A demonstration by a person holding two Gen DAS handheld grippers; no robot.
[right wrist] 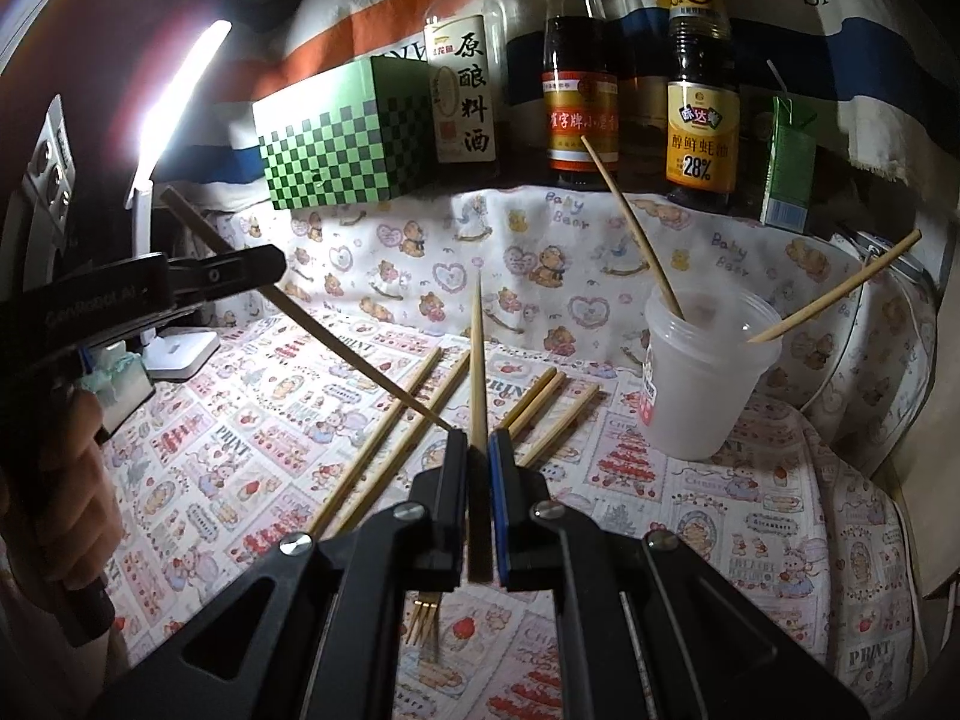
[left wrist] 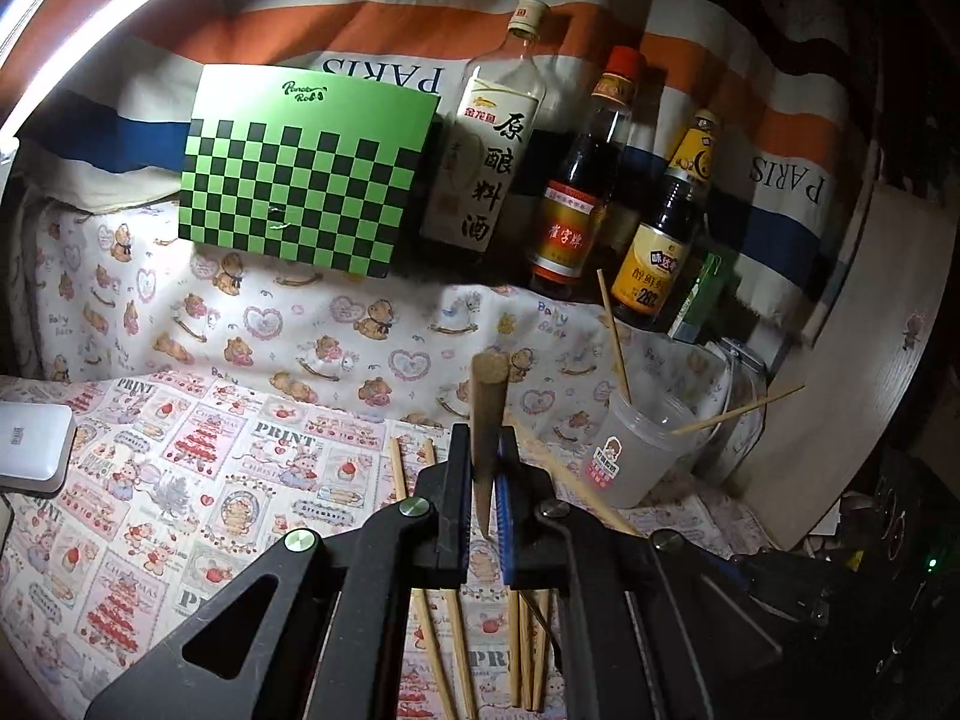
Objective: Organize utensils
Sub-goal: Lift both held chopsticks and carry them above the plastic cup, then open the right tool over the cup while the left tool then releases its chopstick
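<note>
Loose chopsticks (right wrist: 384,450) lie flat on the patterned cloth (right wrist: 750,540) covering the worktop, in two groups: one pair angled to the left of centre, three more just right of it (right wrist: 558,414). A gold fork (right wrist: 423,621) lies on the cloth below the right gripper.

Right gripper (right wrist: 478,456): clenched on a single chopstick (right wrist: 477,360), which runs forward between the jaws and points toward the rear of the worktop.

Left gripper (left wrist: 487,450): clenched on a chopstick (left wrist: 489,414), its blunt end projecting beyond the jaws. From the right wrist view the same gripper (right wrist: 264,273) enters from the left, held by a hand (right wrist: 90,480), its chopstick slanting down toward the right gripper.

A translucent plastic cup (right wrist: 708,378) stands upright on the cloth to the right, holding two chopsticks (right wrist: 630,222) that lean outward over its rim.

Rear row: green chequered box (right wrist: 342,150), three sauce bottles (right wrist: 579,90), small green carton (right wrist: 786,174). A lit lamp (right wrist: 180,78) stands at the left.
</note>
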